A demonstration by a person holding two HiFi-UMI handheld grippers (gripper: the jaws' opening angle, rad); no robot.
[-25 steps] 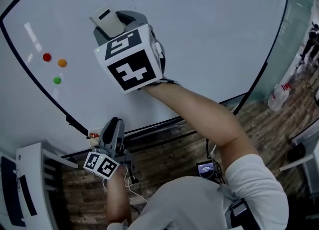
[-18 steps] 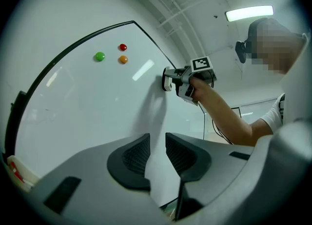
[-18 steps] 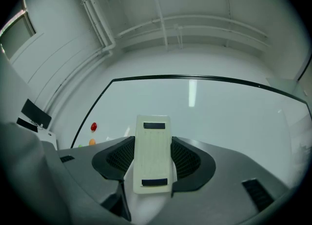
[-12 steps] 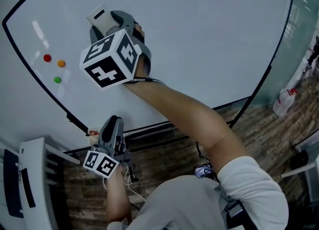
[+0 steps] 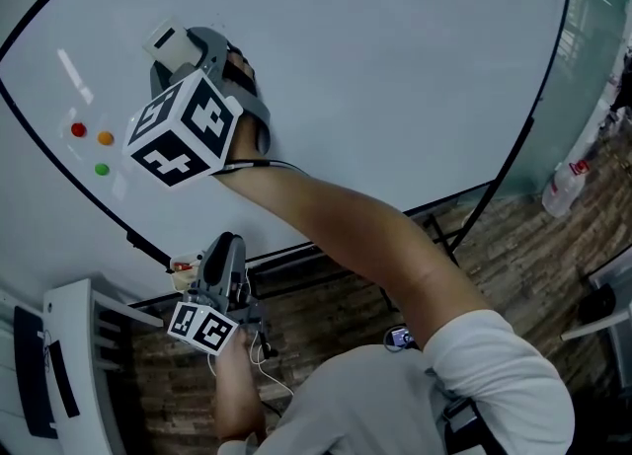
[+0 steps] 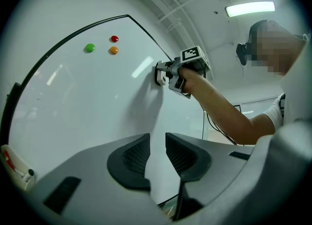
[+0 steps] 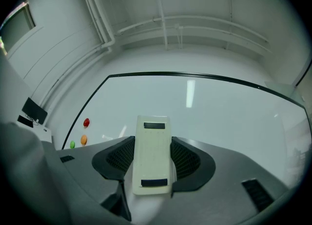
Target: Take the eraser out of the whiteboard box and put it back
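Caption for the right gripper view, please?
Right tongs shut on a white eraser before the whiteboard, three coloured magnets at left.

Glossy, smooth whiteboard [image 5: 395, 68]; matt plastic eraser [image 7: 153, 155].

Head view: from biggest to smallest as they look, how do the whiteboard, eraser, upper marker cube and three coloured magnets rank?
1. whiteboard
2. upper marker cube, though it is nearer the camera
3. eraser, partly hidden in the jaws
4. red magnet, orange magnet, green magnet: alike, no ranking
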